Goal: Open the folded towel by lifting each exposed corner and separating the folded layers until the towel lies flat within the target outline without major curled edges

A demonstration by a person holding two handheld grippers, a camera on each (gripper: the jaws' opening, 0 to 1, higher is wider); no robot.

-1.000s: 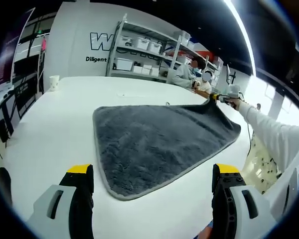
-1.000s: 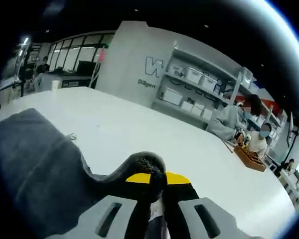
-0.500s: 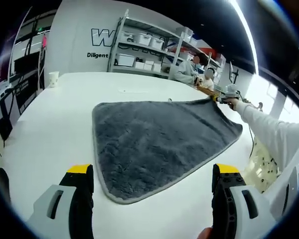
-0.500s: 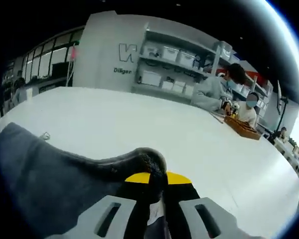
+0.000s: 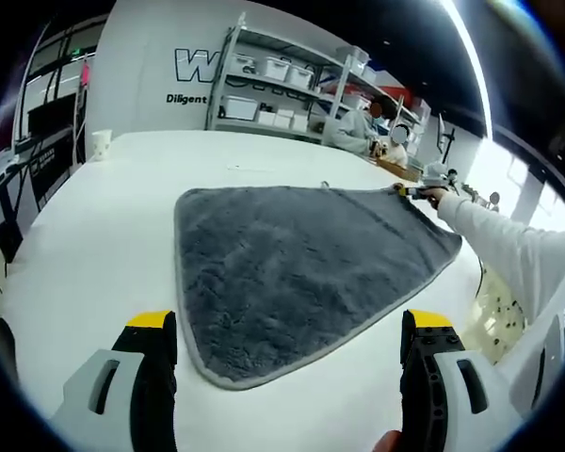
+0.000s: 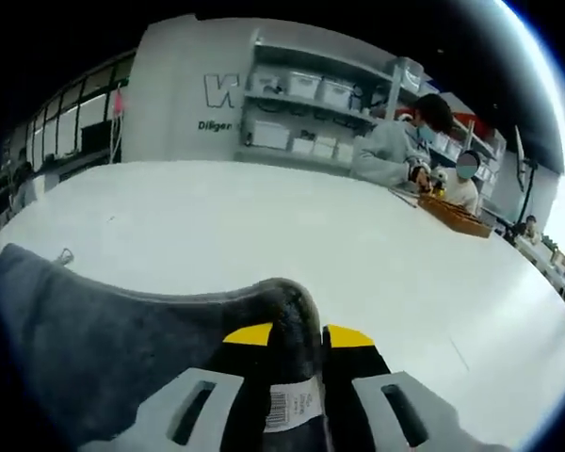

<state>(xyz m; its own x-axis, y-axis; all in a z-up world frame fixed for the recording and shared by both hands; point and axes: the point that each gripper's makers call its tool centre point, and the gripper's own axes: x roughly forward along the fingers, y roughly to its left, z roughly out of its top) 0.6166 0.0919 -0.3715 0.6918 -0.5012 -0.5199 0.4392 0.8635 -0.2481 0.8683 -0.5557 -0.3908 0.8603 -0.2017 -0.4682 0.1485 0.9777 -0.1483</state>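
White table (image 5: 94, 235), big and glossy. Dark grey towel (image 5: 292, 264) lies spread on it directly ahead of the left tongs (image 5: 287, 353), pale trim along its edges, nearest corner between their two jaws. Far right corner is pinched in the right tongs (image 6: 297, 337), raised slightly off the surface, barcode label showing there. A white cup (image 5: 102, 148) stands far ahead-left of the left tongs, near the table edge. Small loop at the towel's far edge.

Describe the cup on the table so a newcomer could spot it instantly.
Start at the big white table with the grey towel. Look to its far left edge, below the dark windows. The cup stands there alone, small, white and upright.
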